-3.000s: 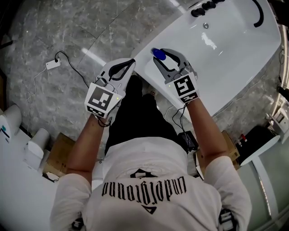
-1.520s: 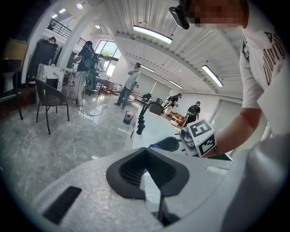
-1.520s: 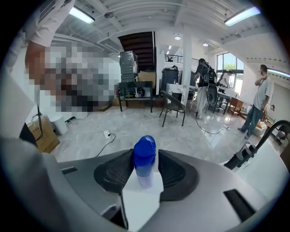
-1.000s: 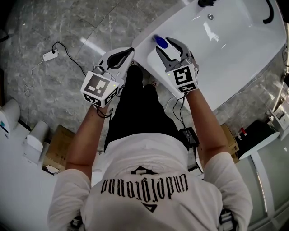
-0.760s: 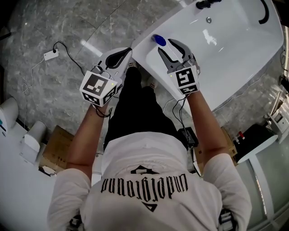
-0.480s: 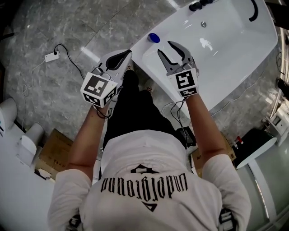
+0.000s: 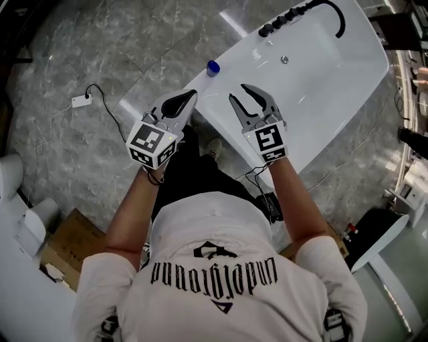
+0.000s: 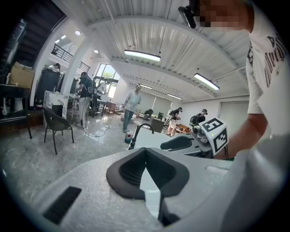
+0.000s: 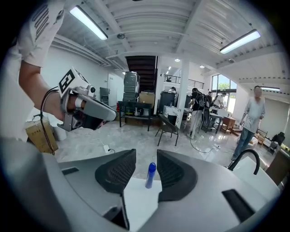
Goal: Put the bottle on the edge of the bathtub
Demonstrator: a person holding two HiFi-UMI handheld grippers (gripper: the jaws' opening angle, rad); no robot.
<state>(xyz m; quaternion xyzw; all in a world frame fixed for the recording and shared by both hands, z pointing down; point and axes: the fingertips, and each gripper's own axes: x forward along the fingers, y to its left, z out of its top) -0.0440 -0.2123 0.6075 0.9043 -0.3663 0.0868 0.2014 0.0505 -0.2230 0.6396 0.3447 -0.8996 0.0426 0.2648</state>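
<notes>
Bottle (image 7: 212, 67) stands upright on the bathtub (image 7: 321, 87) rim's far corner, let go, so placement looks finished. Right gripper (image 7: 238, 93), above the bathtub's near edge, gapes empty (jaws just narrowing slightly). Left gripper (image 7: 187, 97) stays out of it, pinched together on nothing.

Bottle (image 7: 212, 67): blue all over, cap included.
Bathtub (image 7: 334, 67): glossy white.
Faucet (image 7: 341, 20): black, with a row of black knobs (image 7: 281, 22) beside it.
Floor (image 7: 87, 53): grey marble, pale veining.
T-shirt (image 7: 214, 294): white, black lettering across the back.
Shorts (image 7: 194, 180): black.
Cardboard box (image 7: 63, 247): brown.
Power strip (image 7: 81, 101): white, on a black cable.
</notes>
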